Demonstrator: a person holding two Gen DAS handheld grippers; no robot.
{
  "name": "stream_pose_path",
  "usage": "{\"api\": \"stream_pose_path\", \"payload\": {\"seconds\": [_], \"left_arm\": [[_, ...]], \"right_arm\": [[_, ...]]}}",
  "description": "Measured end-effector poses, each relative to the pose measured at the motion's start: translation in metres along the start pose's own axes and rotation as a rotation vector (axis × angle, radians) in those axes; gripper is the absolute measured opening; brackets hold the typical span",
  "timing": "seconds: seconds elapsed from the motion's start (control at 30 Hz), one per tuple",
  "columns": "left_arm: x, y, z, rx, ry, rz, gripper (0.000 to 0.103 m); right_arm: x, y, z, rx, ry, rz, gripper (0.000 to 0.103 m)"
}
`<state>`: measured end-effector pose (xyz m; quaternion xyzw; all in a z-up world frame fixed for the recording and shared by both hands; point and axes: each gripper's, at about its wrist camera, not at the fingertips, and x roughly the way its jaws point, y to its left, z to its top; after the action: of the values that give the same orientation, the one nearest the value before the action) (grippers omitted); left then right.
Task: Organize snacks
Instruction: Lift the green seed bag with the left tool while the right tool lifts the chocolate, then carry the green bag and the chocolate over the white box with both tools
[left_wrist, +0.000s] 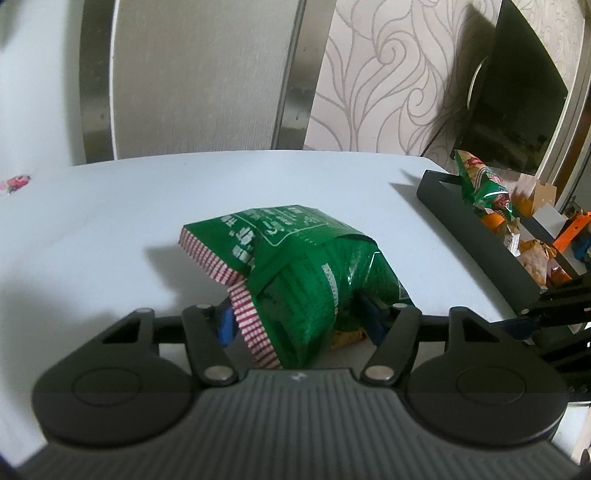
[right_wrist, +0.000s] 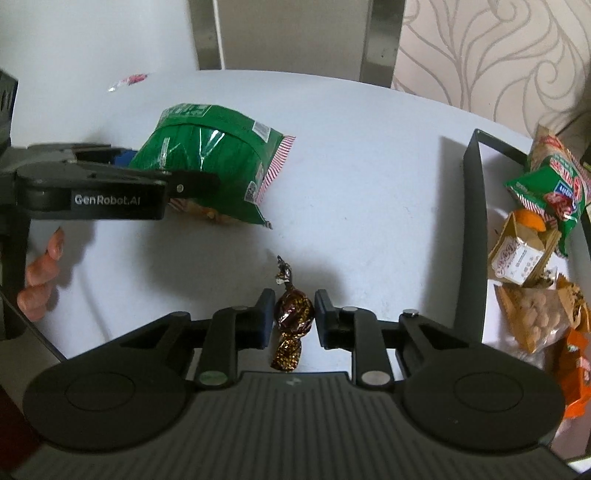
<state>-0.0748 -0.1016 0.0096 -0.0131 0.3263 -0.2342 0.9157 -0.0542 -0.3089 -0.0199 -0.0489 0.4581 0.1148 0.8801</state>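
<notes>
The right gripper is clenched on a foil-wrapped candy, its 2 blue pads pinching the dark, gold-flecked body while one twisted tail points up the table and the other hangs back toward the camera. The left gripper has its jaws around the near end of a green snack bag; both pads look to be pressing into the crinkled film, so I read it as grasping the bag, with the red-and-white striped seam folded up beside the left pad.

Both snacks are low over the white table, the bag well apart from the black tray at the right, the candy nearer to it. The tray already holds another green packet, a small paper box, a clear pouch of nuts and an orange packet.

To do this step well, the candy hand probably wants to clear the tray's raised wall before releasing, then drop into the bare strip just inside it. The bag is puffy and slippery, and a grip this near one end will let the far end sag; lifting gently and keeping it level should stop it twisting loose. A stray pink wrapper waits at the far edge. A person's fingers steady the left tool.
</notes>
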Motion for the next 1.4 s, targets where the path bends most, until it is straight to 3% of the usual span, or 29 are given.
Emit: {"api": "stream_pose_path", "payload": {"seconds": [0.37, 0.63, 1.4], "left_arm": [[-0.008, -0.010, 0.011, 0.077, -0.040, 0.089, 0.060], [-0.014, -0.021, 0.015, 0.115, -0.057, 0.112, 0.060], [-0.009, -0.088, 0.026, 0.207, -0.082, 0.024, 0.059]], "right_arm": [[-0.005, -0.004, -0.006, 0.102, -0.023, 0.063, 0.027], [-0.023, -0.008, -0.010, 0.190, -0.063, 0.136, 0.027], [-0.093, -0.030, -0.034, 0.289, -0.194, 0.153, 0.027]]}}
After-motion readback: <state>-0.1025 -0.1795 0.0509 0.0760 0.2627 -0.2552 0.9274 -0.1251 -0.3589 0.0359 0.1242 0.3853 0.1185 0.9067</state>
